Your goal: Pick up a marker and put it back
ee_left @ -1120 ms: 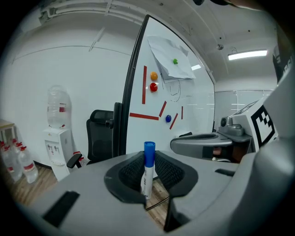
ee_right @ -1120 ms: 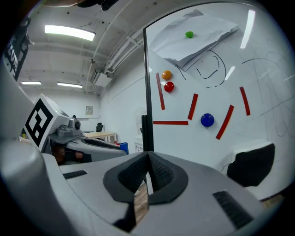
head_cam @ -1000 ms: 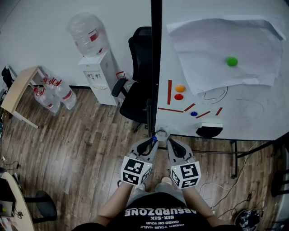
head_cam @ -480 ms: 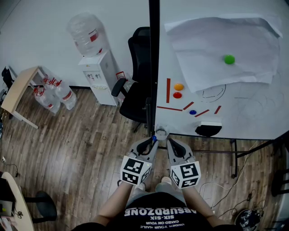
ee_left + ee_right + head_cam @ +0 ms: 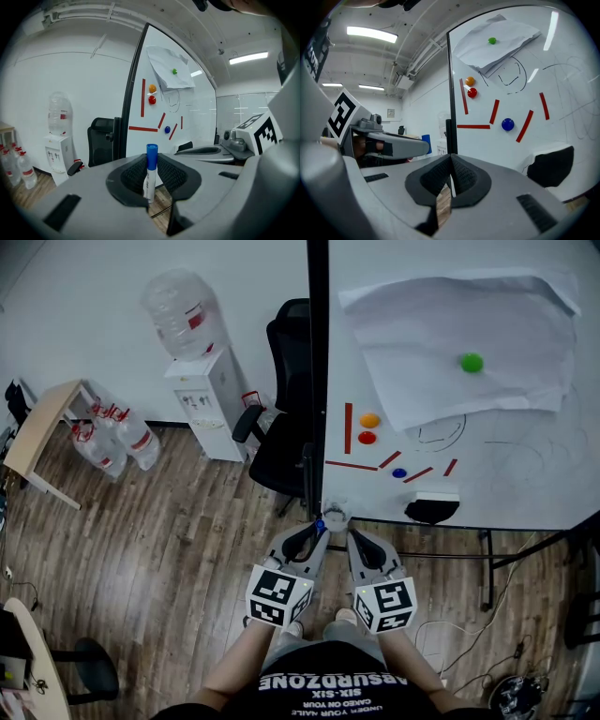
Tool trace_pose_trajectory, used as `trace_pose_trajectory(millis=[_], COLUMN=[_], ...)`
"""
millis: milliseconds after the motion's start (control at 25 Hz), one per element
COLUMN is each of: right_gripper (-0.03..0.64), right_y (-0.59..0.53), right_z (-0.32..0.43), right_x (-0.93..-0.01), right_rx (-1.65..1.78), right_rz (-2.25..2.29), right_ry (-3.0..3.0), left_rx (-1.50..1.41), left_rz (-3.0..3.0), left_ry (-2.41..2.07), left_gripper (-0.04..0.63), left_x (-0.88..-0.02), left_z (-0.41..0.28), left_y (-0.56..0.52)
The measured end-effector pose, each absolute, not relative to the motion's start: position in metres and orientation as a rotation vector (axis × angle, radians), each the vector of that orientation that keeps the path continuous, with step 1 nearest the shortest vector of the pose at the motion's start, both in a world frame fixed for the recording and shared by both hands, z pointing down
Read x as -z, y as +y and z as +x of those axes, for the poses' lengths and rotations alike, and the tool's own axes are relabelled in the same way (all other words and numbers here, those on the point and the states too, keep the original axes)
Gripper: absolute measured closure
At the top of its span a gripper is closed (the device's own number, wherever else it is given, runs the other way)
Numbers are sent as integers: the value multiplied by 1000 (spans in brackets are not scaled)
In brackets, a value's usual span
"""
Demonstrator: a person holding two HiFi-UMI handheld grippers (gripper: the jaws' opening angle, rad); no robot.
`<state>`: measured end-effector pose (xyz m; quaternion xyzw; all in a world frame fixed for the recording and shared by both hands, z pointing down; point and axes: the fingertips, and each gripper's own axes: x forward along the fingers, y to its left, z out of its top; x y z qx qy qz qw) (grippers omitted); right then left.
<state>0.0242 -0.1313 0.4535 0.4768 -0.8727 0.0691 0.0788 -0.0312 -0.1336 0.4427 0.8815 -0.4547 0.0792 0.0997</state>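
A white marker with a blue cap [image 5: 150,169] stands upright between the pads of my left gripper [image 5: 152,177], which is shut on it. In the head view the blue cap [image 5: 320,524] shows at the tips of the left gripper [image 5: 317,531], just below the whiteboard's bottom left corner. My right gripper [image 5: 351,534] is held close beside the left one. Its pads meet at the tip in the right gripper view [image 5: 450,174], with nothing between them. Both grippers point toward the whiteboard [image 5: 525,474].
The whiteboard carries a crumpled paper sheet [image 5: 441,324] with a green magnet [image 5: 472,362], orange [image 5: 370,420], red [image 5: 367,438] and blue [image 5: 399,472] magnets, red strips and a black eraser [image 5: 431,510]. A black office chair [image 5: 281,442] and a water dispenser [image 5: 202,395] stand to the left.
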Motion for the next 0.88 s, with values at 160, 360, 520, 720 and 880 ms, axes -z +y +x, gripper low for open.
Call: trace_pose_trajectory(millis=[160, 360, 520, 720, 880], right_gripper=[618, 618, 618, 618, 618], right_y=[-129, -129, -128, -129, -130], right_z=[26, 29, 30, 32, 33], right_x=[-453, -453, -453, -451, -452], right_rx=[-208, -212, -209, -205, -207], right_rz=[1437, 1446, 1453, 1463, 1465], right_ry=[-2611, -2606, -2606, -2611, -2609], left_rx=[-194, -127, -84, -51, -51], left_rz=[2634, 2661, 2696, 2741, 2765], left_ry=[-1359, -1383, -1416, -1424, -1427], left_gripper=[520, 520, 520, 520, 520], left_x=[-425, -399, -378, -360, -354], left_z=[-32, -35, -38, -36, -33], left_y=[-133, -133, -132, -135, -140])
